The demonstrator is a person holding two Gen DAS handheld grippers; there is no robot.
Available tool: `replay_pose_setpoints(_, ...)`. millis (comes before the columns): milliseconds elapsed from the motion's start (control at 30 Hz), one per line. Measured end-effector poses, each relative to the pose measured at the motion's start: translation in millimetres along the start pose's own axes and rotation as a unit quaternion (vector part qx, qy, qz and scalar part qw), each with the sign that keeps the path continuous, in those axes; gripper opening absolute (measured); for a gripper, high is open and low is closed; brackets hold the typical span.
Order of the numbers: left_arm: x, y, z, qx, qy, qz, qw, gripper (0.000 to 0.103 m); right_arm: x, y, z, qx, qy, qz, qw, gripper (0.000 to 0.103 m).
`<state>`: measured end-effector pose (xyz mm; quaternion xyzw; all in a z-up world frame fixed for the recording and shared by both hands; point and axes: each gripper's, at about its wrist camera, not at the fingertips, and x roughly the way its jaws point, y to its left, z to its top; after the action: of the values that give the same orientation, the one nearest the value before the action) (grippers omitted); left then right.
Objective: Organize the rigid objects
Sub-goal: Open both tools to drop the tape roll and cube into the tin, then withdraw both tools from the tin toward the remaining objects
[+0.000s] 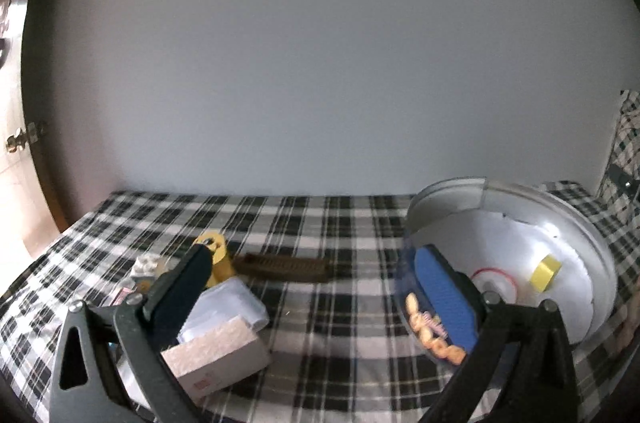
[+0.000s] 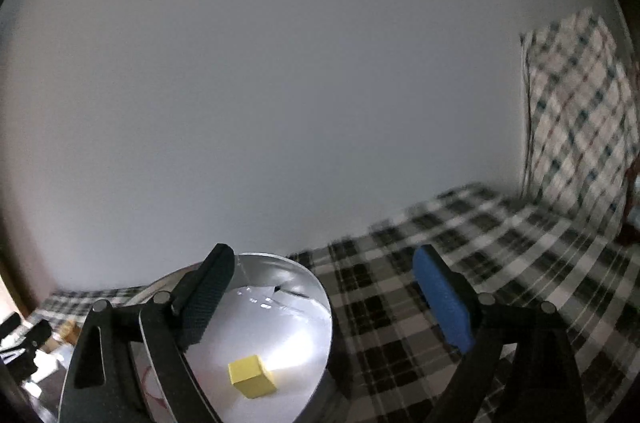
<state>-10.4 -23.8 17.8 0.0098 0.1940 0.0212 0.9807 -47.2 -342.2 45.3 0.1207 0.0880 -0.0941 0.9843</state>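
Left wrist view: left claw (image 1: 316, 287) spread wide, pinching nothing, low over checked worktop (image 1: 320, 219). Round silver tin (image 1: 600, 255) as landmark: yellow block (image 1: 545, 273) already inside; brown comb (image 1: 286, 266) well left of it; white box (image 1: 218, 355), clear packet (image 1: 232, 307) and yellow tag (image 1: 216, 249) further left, by left finger. Best next, probably: centre on one loose piece, close square across narrow sides.

Right wrist view: right claw (image 2: 324, 297) spread, empty, at tin's rim; block lying loose on tin floor. Best lifted clear without clipping rim.
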Motion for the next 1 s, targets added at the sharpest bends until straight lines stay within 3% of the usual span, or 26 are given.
replay_pose_setpoints(133, 1, 0, -6, 0.006, 0.003, 0.005, 1.0, 0.103, -17, 17, -7, -0.044, -0.041, -0.028, 0.998, 0.093)
replay_pose_setpoints(267, 1, -11, -12, 0.034, 0.004, 0.008, 0.9994, 0.103, -32, 26, -10, -0.047, -0.064, -0.036, 0.996, 0.093)
replay_pose_setpoints(733, -7, -6, -17, 0.029, 0.023, -0.017, 0.9992, 0.103, -54, 37, -22, -0.027, -0.044, -0.039, 0.998, 0.093)
replay_pose_setpoints(1000, -8, 10, -22, 0.011, 0.04, -0.021, 0.9989, 0.103, -55, 55, -33, -0.013, -0.008, -0.008, 1.0, 0.093)
